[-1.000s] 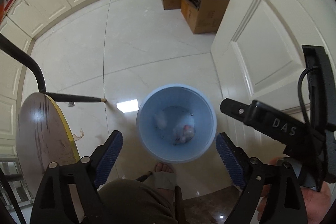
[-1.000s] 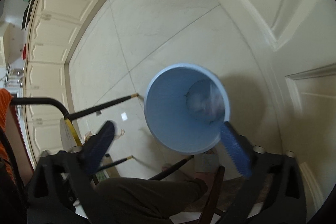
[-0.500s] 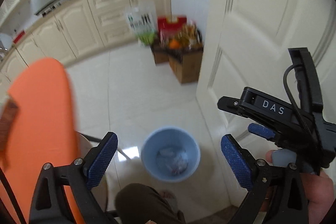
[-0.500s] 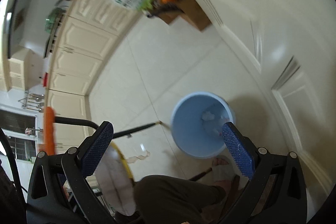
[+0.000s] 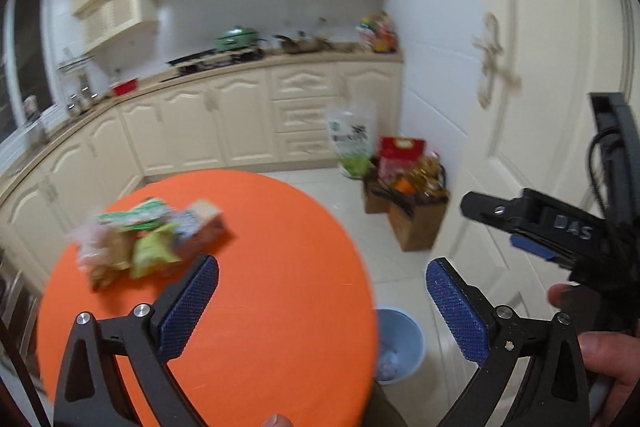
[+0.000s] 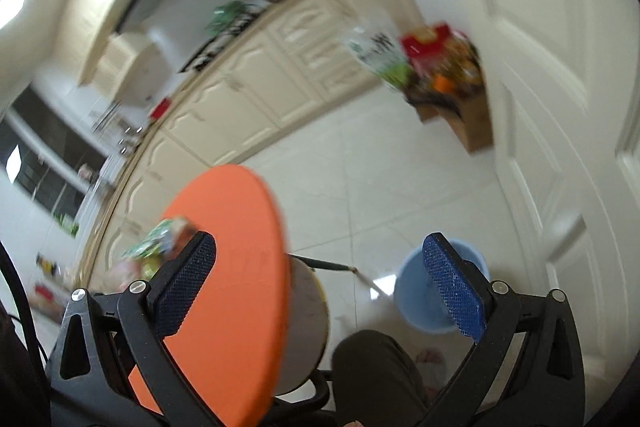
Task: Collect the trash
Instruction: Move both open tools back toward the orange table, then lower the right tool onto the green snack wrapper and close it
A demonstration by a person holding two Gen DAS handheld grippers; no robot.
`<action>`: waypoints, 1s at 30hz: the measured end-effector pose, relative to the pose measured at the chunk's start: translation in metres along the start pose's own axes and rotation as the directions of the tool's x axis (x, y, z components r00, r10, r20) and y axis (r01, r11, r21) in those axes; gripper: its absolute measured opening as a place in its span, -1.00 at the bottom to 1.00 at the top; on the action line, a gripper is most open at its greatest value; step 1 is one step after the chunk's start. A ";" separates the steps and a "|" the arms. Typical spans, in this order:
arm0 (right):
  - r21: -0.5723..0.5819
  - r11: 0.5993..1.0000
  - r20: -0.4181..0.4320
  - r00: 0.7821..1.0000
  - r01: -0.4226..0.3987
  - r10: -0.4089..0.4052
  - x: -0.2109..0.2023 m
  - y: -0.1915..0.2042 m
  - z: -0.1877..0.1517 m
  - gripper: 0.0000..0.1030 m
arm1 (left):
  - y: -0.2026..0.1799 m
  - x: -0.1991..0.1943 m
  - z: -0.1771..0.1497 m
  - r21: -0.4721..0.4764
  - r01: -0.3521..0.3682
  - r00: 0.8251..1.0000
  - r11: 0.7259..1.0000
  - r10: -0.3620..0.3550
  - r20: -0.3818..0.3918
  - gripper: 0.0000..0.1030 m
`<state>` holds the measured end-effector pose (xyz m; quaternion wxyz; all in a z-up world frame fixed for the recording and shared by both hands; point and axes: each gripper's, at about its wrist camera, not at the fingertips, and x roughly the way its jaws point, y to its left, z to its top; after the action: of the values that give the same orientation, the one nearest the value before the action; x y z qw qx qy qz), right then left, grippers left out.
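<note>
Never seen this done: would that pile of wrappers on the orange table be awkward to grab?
Probably. The wrappers look crumpled and thin, so likely floppy and very light. Loosely heaped, one might slide on the smooth orange table.

I see a round orange surface (image 5: 260, 267) in front of me. On its far left part lies a small heap of wrappers (image 5: 136, 239), green, white and tan, with a brownish carton (image 5: 208, 223) touching the heap's right side; blur hides any finer detail. Beside the surface, on the pale tiled floor (image 5: 344, 195), stands a blue bin (image 5: 400, 347) with crumpled scraps inside. Farther off on the floor, by the door, stand two cardboard boxes (image 5: 416, 223) and a white and green sack (image 5: 352, 143).
</note>
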<state>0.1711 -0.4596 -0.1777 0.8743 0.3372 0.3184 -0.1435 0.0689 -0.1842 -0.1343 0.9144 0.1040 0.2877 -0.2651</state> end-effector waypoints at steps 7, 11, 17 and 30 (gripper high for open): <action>-0.243 0.970 0.078 0.996 -0.025 0.045 -0.035 0.115 -0.012 1.00 | 0.061 -0.094 -0.031 -0.130 -0.092 0.993 0.987 0.101 0.065 0.99; -0.349 0.936 0.102 0.992 -0.035 0.075 -0.048 0.168 -0.028 1.00 | 0.085 -0.136 -0.039 -0.196 -0.141 0.982 0.970 0.163 0.100 0.99; -0.495 0.866 0.102 0.985 -0.070 0.138 -0.060 0.235 -0.058 1.00 | 0.100 -0.178 -0.052 -0.273 -0.236 0.950 0.933 0.280 0.138 0.99; -0.636 0.764 0.043 0.984 -0.105 0.171 -0.035 0.283 -0.094 1.00 | 0.121 -0.225 -0.110 -0.403 -0.328 0.919 0.854 0.387 0.073 0.99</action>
<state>0.2332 -0.1876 -0.0673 0.9592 0.0394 0.2792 0.0199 -0.0730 0.0503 -0.0884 0.9693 -0.0451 0.2391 -0.0359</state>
